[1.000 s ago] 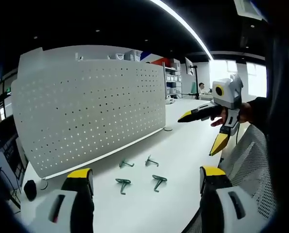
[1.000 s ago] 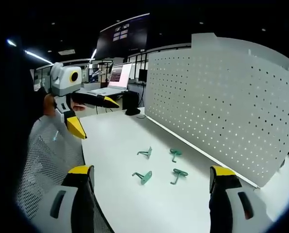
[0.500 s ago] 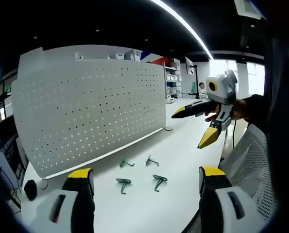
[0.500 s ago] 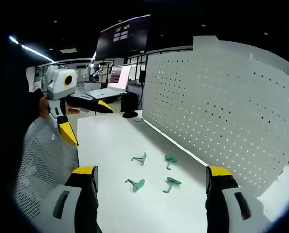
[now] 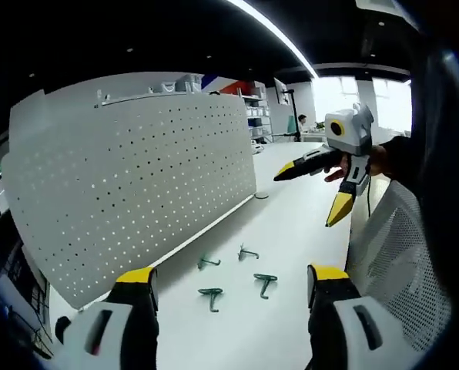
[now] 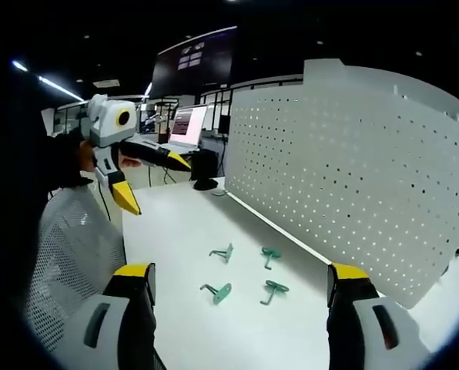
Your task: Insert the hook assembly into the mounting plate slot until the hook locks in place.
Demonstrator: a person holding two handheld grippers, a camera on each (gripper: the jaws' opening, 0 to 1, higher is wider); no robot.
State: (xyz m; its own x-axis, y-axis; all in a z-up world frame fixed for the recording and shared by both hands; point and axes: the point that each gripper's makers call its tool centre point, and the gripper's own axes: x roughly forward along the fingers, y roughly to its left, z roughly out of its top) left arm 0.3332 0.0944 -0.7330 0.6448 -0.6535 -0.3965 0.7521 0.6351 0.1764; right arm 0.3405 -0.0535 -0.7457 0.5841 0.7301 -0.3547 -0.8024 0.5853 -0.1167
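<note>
— Left gripper view: four green hooks (image 5: 238, 271) low in the frame, lying on the white desk (image 5: 291, 231) just ahead of and between the left gripper's (image 5: 226, 287) own jaws. Jaws wide apart, holding nothing.

— And from the right gripper view?

— Same four hooks (image 6: 245, 272) at lower centre, again ahead of the right gripper (image 6: 240, 285), also spread wide and empty. Hard to call either gripper nearer; both hang above the desk, well apart from the hooks.

— Position of the mounting plate?

— White perforated panel, standing upright along the desk's edge: upper left in the left gripper view (image 5: 129, 193), upper right in the right gripper view (image 6: 353, 177). Hooks close to its foot, not touching.

— Long axis of the hooks?

— Mixed; each shank pointing a different way, too small to read exactly.

— Judgement on the coming move?

— Probably a reach down and forward to one hook, then across to the panel.
</note>
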